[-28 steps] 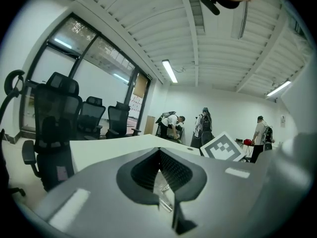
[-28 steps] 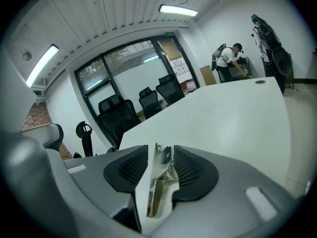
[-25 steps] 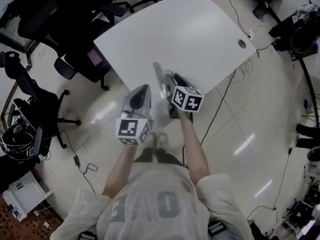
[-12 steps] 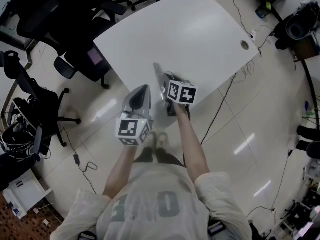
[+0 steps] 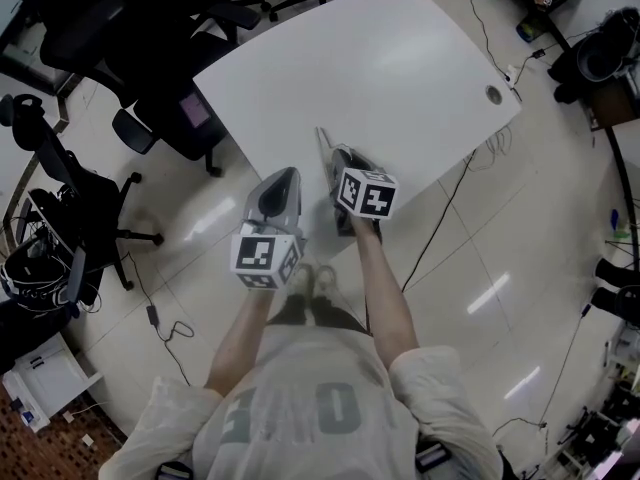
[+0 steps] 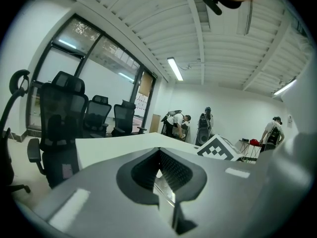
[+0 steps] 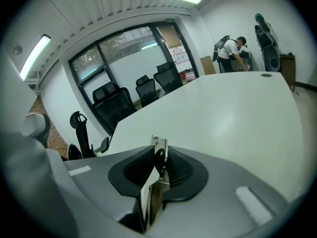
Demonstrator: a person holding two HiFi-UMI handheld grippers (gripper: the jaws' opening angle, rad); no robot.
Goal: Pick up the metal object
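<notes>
White table (image 5: 400, 58) upper centre; my right gripper (image 7: 159, 168) is closing on the metal object (image 7: 160, 150), left gripper (image 6: 159, 157) jaws together, empty.

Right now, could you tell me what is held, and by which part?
The right gripper's jaws are closing on the metal object, at its near end; the left gripper holds nothing.

Table (image 5: 400, 58): one, white, with rounded corners; a cable hole (image 5: 493, 95) sat near one corner.
Office chairs (image 5: 160, 58): several, black, mesh-backed; they stood clustered at one side of the table, before a glazed wall (image 7: 129, 48).
Floor (image 5: 480, 268): pale glossy tiles that mirrored the lamps; loose cables (image 5: 488, 140) lay on it.
Walls (image 6: 233, 108): white.
Ceiling (image 6: 148, 24): white and ribbed; it carried lit tube lights (image 6: 174, 69).
</notes>
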